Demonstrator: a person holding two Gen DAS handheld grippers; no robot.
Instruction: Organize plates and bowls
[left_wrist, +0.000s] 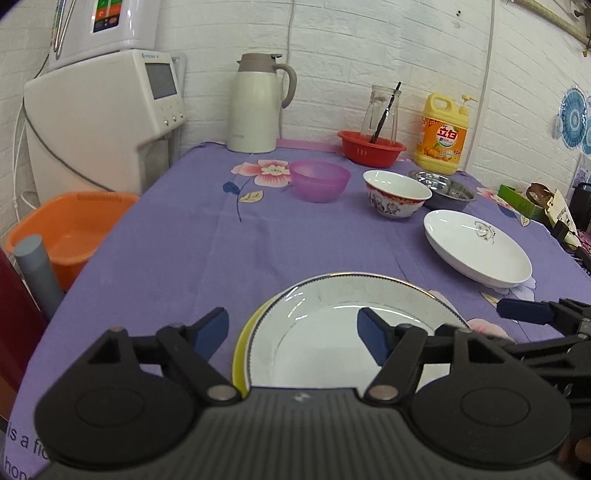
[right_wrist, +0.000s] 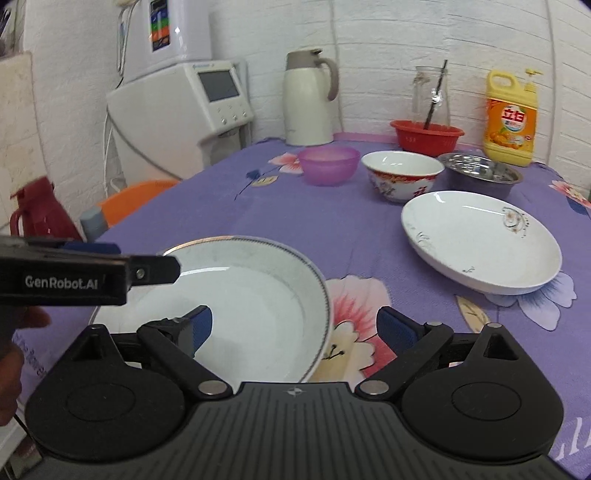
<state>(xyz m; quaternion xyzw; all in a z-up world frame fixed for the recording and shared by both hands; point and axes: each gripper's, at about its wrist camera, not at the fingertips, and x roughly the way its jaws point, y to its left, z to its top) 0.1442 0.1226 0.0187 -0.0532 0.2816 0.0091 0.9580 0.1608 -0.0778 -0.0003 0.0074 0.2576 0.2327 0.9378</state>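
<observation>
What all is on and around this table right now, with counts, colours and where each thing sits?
Rimmed plate: 1, white, near edge, on a yellow plate.
Deep plate: 1, white, right side.
Patterned bowl: 1, white and red, centre back.
Plastic bowl: 1, purple, left of it.
Steel bowl: 1, silver, right back.
Basket: 1, red, holds a glass jar.
Detergent: 1, yellow, back right.
Kettle: 1, cream, back.
Basin: 1, orange, left of table.
Left gripper: open.
Right gripper: open.

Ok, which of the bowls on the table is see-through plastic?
The purple bowl, leftmost of the three in the row. The floral bowl beside it is opaque china, and the far-right bowl is shiny metal.
</observation>
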